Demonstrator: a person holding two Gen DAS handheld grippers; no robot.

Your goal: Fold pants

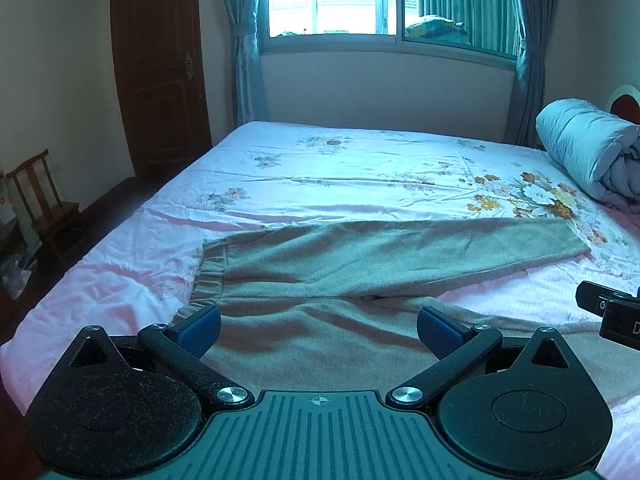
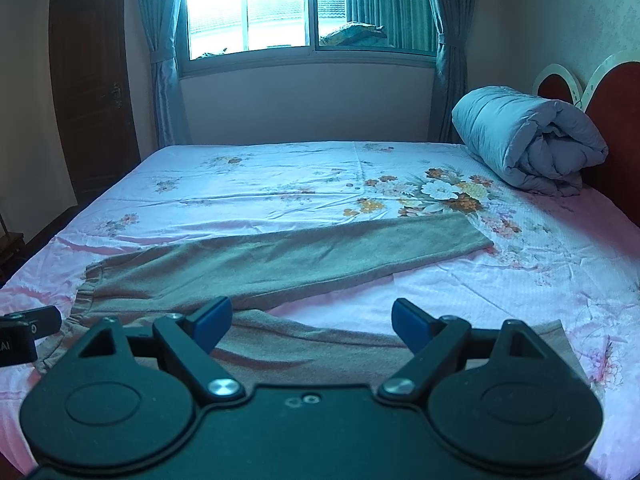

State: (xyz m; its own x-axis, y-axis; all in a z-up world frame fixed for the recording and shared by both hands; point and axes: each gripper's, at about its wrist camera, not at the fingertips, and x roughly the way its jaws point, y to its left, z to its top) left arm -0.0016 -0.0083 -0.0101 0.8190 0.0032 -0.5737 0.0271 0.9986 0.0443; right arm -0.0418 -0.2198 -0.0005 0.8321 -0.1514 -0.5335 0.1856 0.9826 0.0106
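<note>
A pair of grey-brown pants (image 1: 360,264) lies spread flat on a bed (image 1: 328,168) covered by a pink sheet printed with flowers. The elastic waistband (image 1: 208,276) sits toward the left side of the bed, and the two legs run off to the right, splayed apart in a narrow V so that a wedge of pink sheet shows between them. The far leg reaches up toward the flower print and ends in a plain hem (image 2: 476,236); the near leg runs along the near edge of the bed, with its end (image 2: 560,332) showing just past the right tongs. The left tongs (image 1: 319,330) hover low over the seat and upper part of the pants, near the waistband, with the blue pads (image 1: 200,334) wide apart and nothing between them. The right tongs (image 2: 312,324) hang over the near leg, farther toward the hem end, also spread wide and holding nothing. Each tool shows at the edge of the other's view, as a black block beside the pants. At the head of the bed, on the right, a rolled pale blue quilt (image 2: 528,140) rests against a red headboard (image 2: 612,128), well apart from the pants. Beyond the bed there is a bright window (image 1: 332,0) with teal curtains (image 1: 244,40), a dark wooden door (image 1: 160,68) on the left wall, and a small wooden chair (image 1: 44,200) on the floor near it.
</note>
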